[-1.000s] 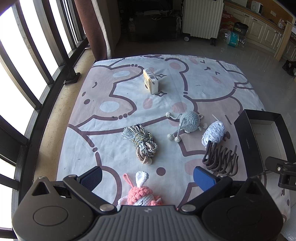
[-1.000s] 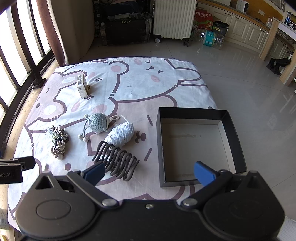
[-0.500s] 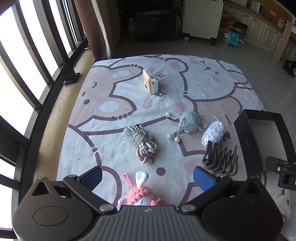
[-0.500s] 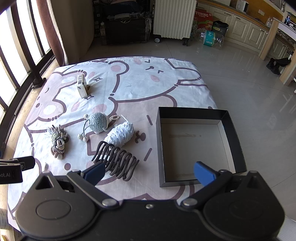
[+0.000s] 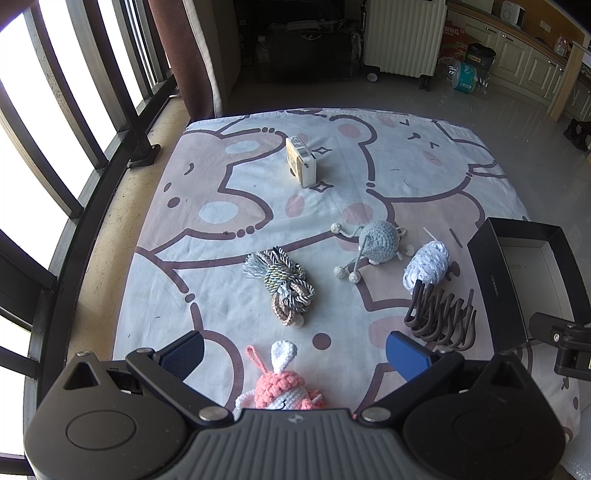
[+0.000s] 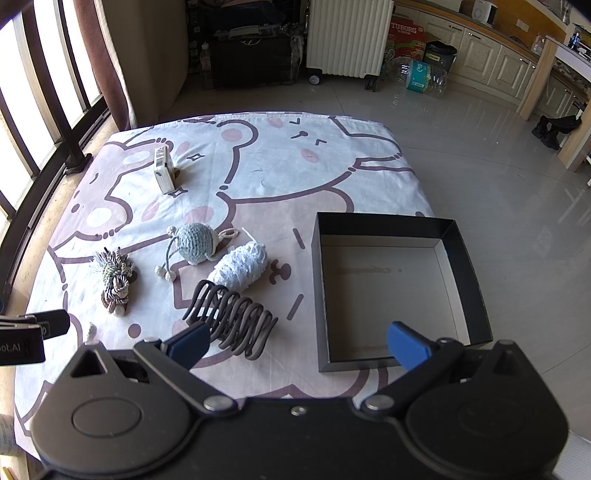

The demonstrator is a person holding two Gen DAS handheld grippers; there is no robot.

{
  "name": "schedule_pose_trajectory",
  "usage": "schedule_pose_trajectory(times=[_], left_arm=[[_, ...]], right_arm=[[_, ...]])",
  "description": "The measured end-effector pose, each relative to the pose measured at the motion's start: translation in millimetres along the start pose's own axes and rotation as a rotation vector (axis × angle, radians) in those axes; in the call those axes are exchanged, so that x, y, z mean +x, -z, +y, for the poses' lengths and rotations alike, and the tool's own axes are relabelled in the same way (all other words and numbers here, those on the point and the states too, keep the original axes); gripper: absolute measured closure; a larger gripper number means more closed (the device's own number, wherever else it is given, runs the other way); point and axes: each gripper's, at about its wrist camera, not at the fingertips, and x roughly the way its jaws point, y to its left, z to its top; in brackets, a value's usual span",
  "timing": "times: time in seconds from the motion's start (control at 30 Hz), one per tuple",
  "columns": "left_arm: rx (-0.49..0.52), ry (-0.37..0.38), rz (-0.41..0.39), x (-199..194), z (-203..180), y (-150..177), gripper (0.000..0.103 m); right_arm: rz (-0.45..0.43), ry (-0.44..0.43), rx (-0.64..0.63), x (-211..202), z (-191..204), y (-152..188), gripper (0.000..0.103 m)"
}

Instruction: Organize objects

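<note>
On a bear-print sheet [image 5: 258, 199] lie a small cardboard box [image 5: 301, 166], a grey-blue crochet toy [image 5: 376, 242], a white crochet roll [image 5: 426, 266], a bundle of cords [image 5: 284, 288], a dark hair claw [image 5: 439, 314] and a pink crochet bunny [image 5: 282, 384]. My left gripper [image 5: 293, 354] is open, just above the bunny. An empty black box [image 6: 391, 291] sits at the sheet's right. My right gripper [image 6: 297, 345] is open, hovering between the hair claw [image 6: 231, 317] and the black box's near left corner.
A window railing [image 5: 55, 155] and curtain [image 5: 184, 55] run along the left. Beyond the sheet stand a white radiator [image 6: 347, 33], dark luggage [image 6: 251, 48] and kitchen cabinets [image 6: 498, 55]. Tiled floor [image 6: 498, 192] lies to the right.
</note>
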Motion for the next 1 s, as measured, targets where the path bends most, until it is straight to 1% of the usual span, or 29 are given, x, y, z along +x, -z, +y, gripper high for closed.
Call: schedule_pose_trajectory(times=[0.43,1.0], left_arm=[[0.042,0.027,-0.002,1.1,-0.3,-0.8,0.000],[0.068,0.044,-0.003,1.3,-0.4,-0.5,0.000]], right_arm=[[0.000,-0.002,0.000,-0.2,-0.4,0.4,0.000],[0.001,-0.002,-0.001,-0.4,-0.7,0.2,0.000]])
